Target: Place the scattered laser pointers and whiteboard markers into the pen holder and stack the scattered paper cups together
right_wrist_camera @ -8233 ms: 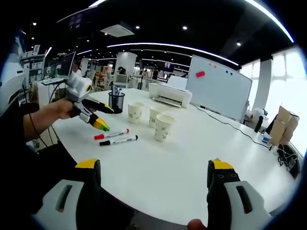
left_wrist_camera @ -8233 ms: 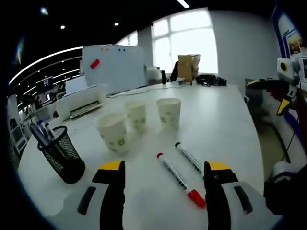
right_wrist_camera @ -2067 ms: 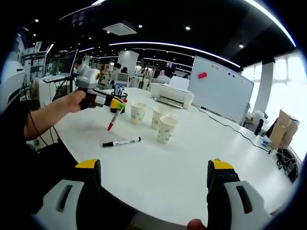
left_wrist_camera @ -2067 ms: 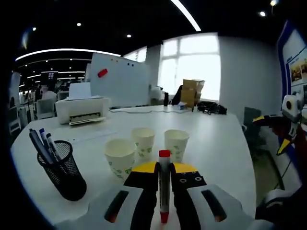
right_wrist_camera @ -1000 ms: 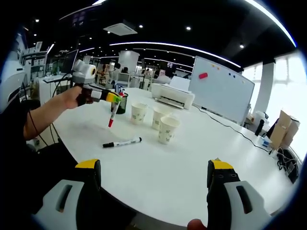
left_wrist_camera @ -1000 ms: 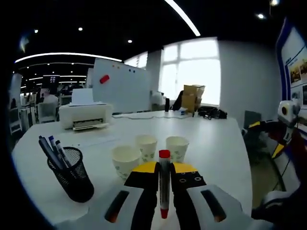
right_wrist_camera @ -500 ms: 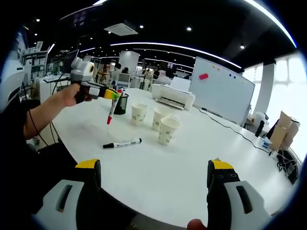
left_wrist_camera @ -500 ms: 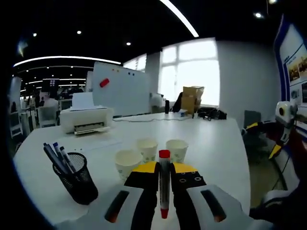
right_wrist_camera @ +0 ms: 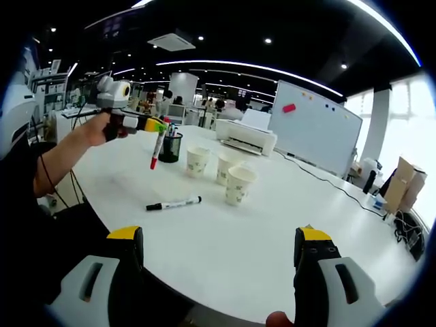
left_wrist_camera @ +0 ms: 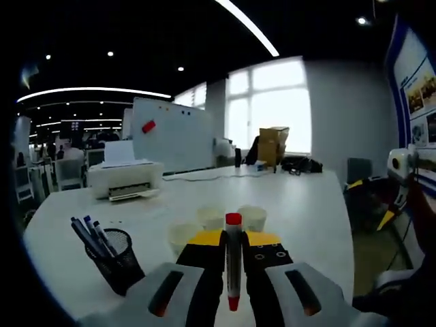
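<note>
White table (right_wrist_camera: 286,225): left gripper (left_wrist_camera: 229,253) clamps red-capped marker (left_wrist_camera: 233,259), above mesh pen holder (left_wrist_camera: 118,260). Black-capped marker (right_wrist_camera: 173,203) lies near paper cups (right_wrist_camera: 218,167). Right gripper (right_wrist_camera: 216,262) jaws wide, empty.

Black wire-mesh pen holder (left_wrist_camera: 117,261), paper cups (right_wrist_camera: 236,184), smooth matt white table (right_wrist_camera: 286,211)

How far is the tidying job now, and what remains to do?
Done: several pens already stand in the mesh pen holder. In hand: the left claw is shut on the red marker, lifted above the table near the holder. Left: the black marker lies on the table, and three paper cups stand apart, unstacked. The right claw is open and empty.
</note>
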